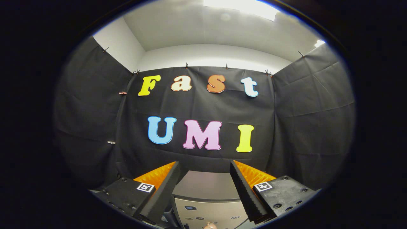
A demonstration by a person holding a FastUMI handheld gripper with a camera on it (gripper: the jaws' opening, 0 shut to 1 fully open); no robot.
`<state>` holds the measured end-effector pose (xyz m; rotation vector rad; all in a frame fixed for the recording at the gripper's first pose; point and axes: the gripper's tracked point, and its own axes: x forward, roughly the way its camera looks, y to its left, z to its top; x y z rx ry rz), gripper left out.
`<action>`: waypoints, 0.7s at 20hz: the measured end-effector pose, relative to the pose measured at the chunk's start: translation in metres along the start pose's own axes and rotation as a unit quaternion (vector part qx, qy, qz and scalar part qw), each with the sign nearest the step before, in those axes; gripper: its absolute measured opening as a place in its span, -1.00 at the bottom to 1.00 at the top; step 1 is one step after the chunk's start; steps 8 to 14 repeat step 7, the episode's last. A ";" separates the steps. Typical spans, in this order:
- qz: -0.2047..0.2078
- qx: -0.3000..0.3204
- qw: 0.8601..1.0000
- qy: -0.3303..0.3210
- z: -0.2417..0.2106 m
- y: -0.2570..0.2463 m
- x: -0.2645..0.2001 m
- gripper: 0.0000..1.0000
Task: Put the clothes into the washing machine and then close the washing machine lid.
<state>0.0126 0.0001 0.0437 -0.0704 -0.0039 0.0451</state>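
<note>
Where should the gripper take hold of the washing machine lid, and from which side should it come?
Probably the lid's front edge, just above the control panel, approached from the front and above: it lies flat and closed. No handle or recess can be made out. The gripper is open and empty, with the lid between its fingers, lower down.
</note>
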 end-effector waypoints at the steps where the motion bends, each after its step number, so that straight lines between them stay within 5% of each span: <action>1: 0.000 0.000 1.000 0.000 0.000 0.000 -0.001 0.96; 14: 0.001 -0.004 1.000 -0.001 0.002 0.002 -0.003 0.96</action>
